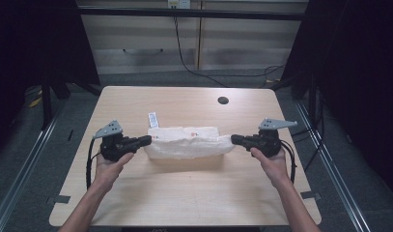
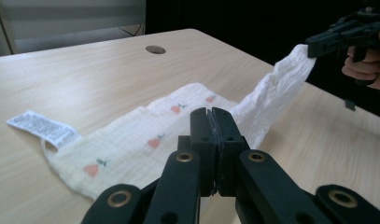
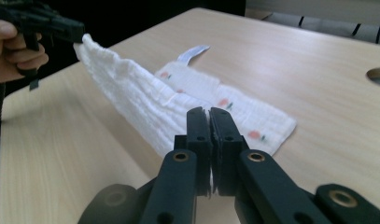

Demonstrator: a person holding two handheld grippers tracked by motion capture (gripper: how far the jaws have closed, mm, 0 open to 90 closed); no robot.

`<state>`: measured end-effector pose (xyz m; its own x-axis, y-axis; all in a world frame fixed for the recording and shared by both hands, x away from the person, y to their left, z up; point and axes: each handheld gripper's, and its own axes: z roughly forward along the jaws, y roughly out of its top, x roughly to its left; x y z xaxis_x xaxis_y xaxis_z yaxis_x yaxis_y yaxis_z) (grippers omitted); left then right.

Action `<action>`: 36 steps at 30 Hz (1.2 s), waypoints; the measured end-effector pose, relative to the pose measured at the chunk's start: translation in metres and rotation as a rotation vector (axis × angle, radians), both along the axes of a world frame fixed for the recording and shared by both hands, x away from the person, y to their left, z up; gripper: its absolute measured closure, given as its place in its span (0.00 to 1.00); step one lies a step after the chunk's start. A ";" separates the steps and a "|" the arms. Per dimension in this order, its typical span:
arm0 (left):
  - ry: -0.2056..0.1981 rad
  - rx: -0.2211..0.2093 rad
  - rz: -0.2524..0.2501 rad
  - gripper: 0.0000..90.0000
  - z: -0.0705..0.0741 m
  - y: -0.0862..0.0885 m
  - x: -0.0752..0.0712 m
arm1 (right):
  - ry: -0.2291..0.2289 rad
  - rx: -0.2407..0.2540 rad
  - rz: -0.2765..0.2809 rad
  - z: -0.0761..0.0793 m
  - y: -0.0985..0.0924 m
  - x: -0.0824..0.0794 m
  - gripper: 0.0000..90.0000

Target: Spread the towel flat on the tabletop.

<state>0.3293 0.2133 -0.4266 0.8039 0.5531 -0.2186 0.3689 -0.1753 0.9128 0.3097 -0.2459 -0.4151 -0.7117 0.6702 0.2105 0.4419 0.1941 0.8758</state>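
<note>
Cloth (image 1: 189, 142) corners hidden inside clamped jaws of left gripper (image 1: 147, 140), right gripper (image 1: 235, 139)

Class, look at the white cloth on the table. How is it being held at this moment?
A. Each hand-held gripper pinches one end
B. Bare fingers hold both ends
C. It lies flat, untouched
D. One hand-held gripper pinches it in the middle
A: the left hand-held gripper and the right hand-held gripper each clamp one end of the cloth, whose front edge is raised between them.

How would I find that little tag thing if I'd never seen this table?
Start at the wooden table, then find the white cloth stretched between the two tools. At its far left corner sticks out a small white label with tiny print, unlike the cloth's little orange fruits.
</note>
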 end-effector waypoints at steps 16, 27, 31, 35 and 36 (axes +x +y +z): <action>0.096 0.124 -0.048 0.98 -0.043 0.007 -0.033 | 0.069 -0.047 0.072 -0.041 0.014 -0.047 0.96; 0.147 0.123 -0.086 0.96 -0.053 0.009 -0.049 | 0.123 -0.110 0.127 -0.057 0.021 -0.060 0.89; 0.130 0.093 -0.093 0.92 -0.047 0.009 -0.056 | 0.125 -0.085 0.129 -0.058 0.020 -0.066 0.84; 0.127 0.088 -0.087 0.88 -0.045 0.013 -0.058 | 0.121 -0.082 0.120 -0.057 0.017 -0.069 0.80; 0.130 0.090 -0.083 0.86 -0.045 0.014 -0.057 | 0.123 -0.087 0.116 -0.057 0.017 -0.069 0.78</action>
<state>0.2723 0.2271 -0.4718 0.8157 0.5083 -0.2762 0.4634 -0.2884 0.8379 0.2412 -0.2288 -0.4720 -0.7578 0.6045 0.2456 0.5148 0.3228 0.7942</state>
